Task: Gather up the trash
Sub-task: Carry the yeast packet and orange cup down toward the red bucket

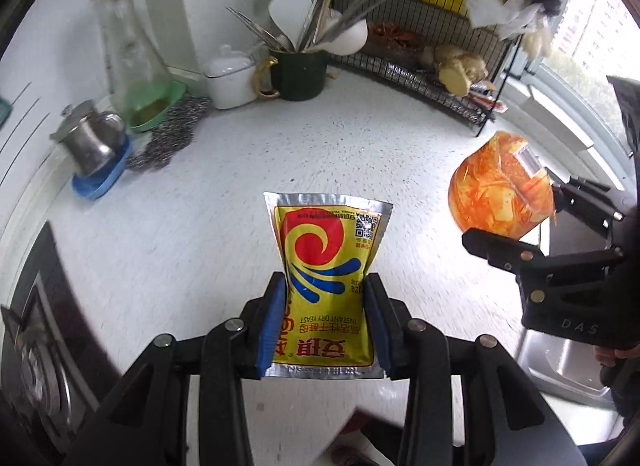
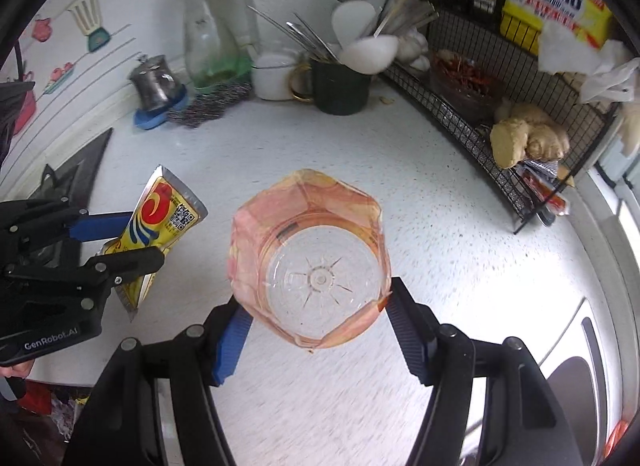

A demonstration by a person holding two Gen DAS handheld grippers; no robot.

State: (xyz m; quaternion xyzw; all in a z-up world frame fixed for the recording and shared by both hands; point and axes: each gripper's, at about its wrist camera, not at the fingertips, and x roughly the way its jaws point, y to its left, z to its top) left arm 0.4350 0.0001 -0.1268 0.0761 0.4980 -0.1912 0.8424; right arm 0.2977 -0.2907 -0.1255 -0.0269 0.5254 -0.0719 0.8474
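A yellow instant dry yeast packet (image 1: 324, 250) with a red swirl hangs above the white speckled counter (image 1: 224, 193). My left gripper (image 1: 325, 280) is shut on it, blue pads pressing both its sides. To the right, a clear plastic container in orange wrap (image 1: 496, 193) is held by my right gripper (image 1: 512, 213). In the right wrist view the container (image 2: 312, 250) shows its transparent base, and the right gripper (image 2: 316, 298) is shut on its sides. The packet (image 2: 160, 221) and left gripper (image 2: 140, 240) appear at the left there.
A black wire rack (image 1: 420, 77) with ginger (image 1: 460, 65) runs along the back right. A dark green mug of utensils (image 1: 300, 73), a white lidded pot (image 1: 230, 79), a glass carafe (image 1: 132, 61) and a steel pot (image 1: 94, 141) line the back. A stove (image 1: 36, 346) lies left, a sink (image 1: 560, 362) right.
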